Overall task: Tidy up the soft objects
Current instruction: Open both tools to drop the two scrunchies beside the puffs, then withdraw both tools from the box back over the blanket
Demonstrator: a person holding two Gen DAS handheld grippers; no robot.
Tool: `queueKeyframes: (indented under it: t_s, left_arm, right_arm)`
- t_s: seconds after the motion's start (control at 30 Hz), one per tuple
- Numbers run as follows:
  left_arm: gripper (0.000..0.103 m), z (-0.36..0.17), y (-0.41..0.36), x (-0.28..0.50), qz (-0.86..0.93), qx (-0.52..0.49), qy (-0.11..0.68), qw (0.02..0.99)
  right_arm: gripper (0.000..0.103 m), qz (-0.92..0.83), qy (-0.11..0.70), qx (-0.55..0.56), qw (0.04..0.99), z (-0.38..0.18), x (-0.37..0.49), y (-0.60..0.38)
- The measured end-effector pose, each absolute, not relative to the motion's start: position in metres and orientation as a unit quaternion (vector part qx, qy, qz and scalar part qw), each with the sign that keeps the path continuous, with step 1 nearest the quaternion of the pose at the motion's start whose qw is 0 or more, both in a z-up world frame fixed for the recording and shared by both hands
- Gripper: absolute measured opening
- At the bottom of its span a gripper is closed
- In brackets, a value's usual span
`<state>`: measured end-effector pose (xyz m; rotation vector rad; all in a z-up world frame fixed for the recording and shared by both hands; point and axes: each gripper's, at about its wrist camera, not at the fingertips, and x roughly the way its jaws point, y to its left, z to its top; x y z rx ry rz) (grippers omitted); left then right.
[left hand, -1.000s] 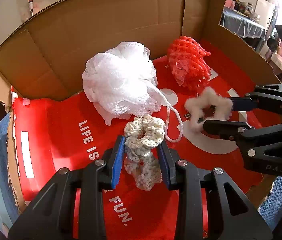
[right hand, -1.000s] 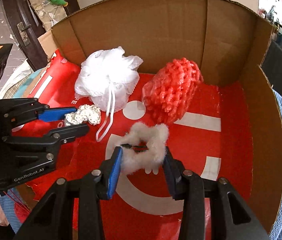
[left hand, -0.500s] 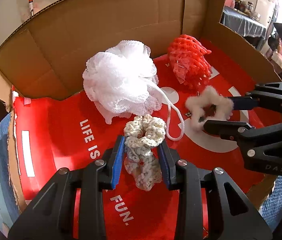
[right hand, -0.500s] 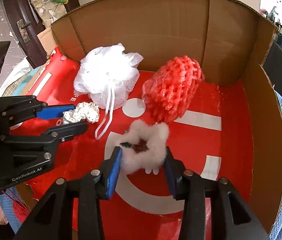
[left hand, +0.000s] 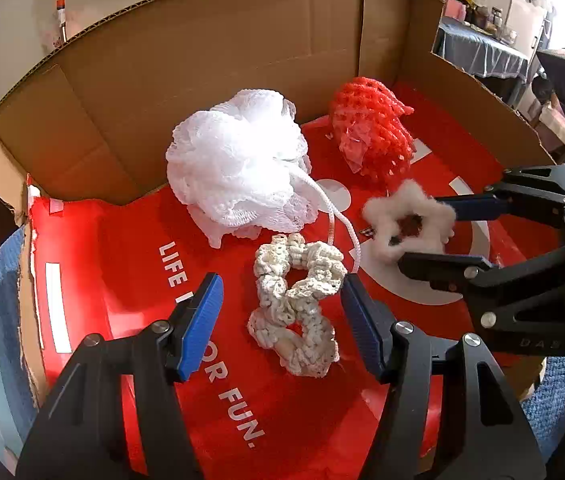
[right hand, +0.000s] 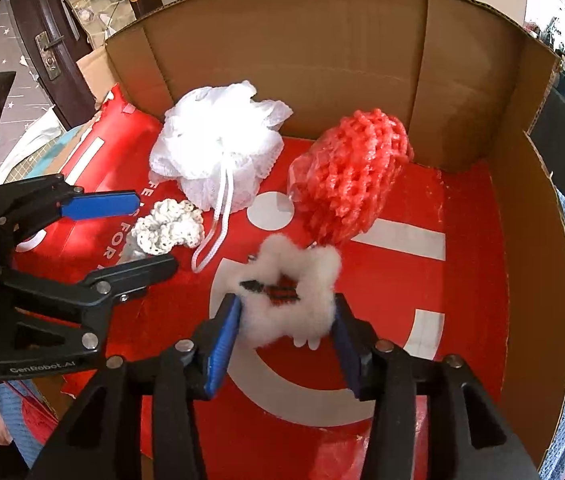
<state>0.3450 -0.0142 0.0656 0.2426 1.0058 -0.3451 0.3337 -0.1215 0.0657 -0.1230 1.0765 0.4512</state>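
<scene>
Left gripper, fingers just spread, straddles the cream crocheted scrunchie; right gripper, fingers easing apart, still touches the white fluffy scrunchie.

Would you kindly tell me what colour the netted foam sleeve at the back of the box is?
The netted foam sleeve is bright orange-red, clearest in the right wrist view.

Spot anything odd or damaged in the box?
Nothing spilled. The box has one torn, flattened side on the left. The red foam net has clear plastic poking out at its near end.
</scene>
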Motion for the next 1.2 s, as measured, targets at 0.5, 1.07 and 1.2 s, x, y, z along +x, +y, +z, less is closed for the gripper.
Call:
queueKeyframes:
  t_s: [0.5, 1.07, 1.2]
  left_arm:
    - [0.066, 0.089, -0.006, 0.322, -0.159, 0.102, 0.454, 0.871]
    - [0.085, 0.153, 0.003, 0.248, -0.132, 0.065, 0.340, 0.929]
    - [0.091, 0.171, 0.002, 0.219, -0.121, 0.068, 0.290, 0.947]
  right_arm:
    - [0.070, 0.211, 0.488, -0.066, 0.844, 0.084, 0.323, -0.123]
    - [0.094, 0.198, 0.404, -0.049, 0.892, 0.149, 0.261, -0.141]
    - [0.097, 0.198, 0.379, -0.043, 0.903, 0.166, 0.239, -0.147]
